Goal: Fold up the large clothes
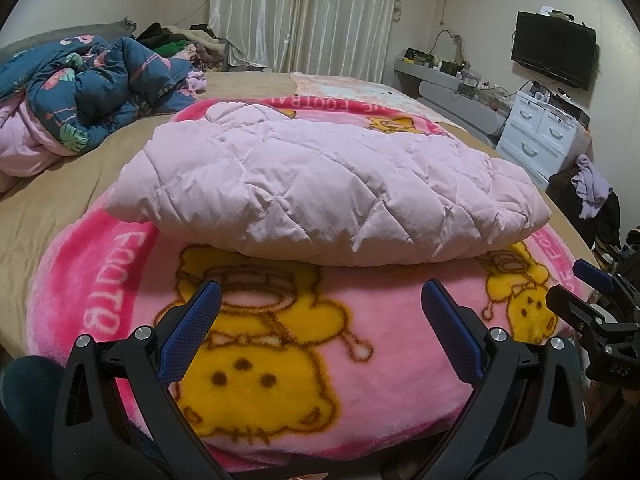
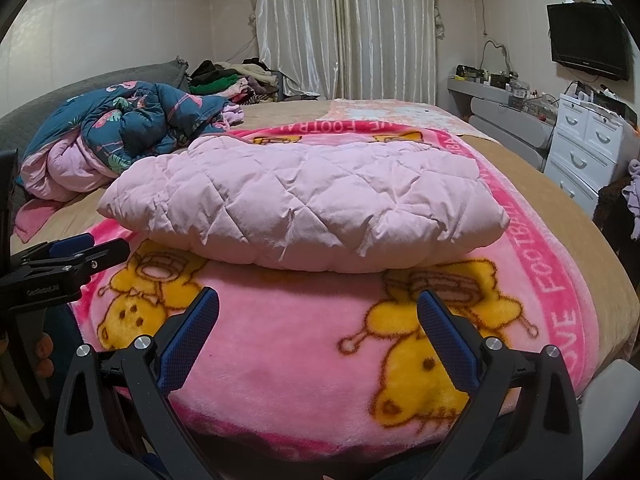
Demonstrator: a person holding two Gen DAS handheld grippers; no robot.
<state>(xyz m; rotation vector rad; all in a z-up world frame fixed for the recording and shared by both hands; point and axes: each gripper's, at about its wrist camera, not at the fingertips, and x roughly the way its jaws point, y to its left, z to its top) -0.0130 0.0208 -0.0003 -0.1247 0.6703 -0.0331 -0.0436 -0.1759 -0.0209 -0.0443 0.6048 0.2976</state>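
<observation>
**Folded jacket on the blanket, both grippers released**

A pale pink quilted jacket (image 1: 320, 188) lies folded into a thick bundle on a pink cartoon blanket (image 1: 280, 360) spread over the bed (image 1: 52, 208). The bundle sits across the middle of the blanket, its near edge just beyond both grippers.

The left gripper (image 1: 320, 332) hangs over the blanket's near part, its blue-padded fingers spread wide with nothing between them. The right gripper (image 2: 318, 332) is likewise spread and empty, apart from the jacket. Each gripper shows at the edge of the other's view; whether either touches the blanket is hard to tell.

At the far left of the bed lies a crumpled blue quilt (image 1: 92, 84), with a pile of clothes (image 2: 232, 76) behind it. Curtains (image 2: 344, 28) hang at the back wall. To the right stand white drawers (image 2: 588, 144), with a TV (image 1: 554, 54) mounted on the wall above.
</observation>
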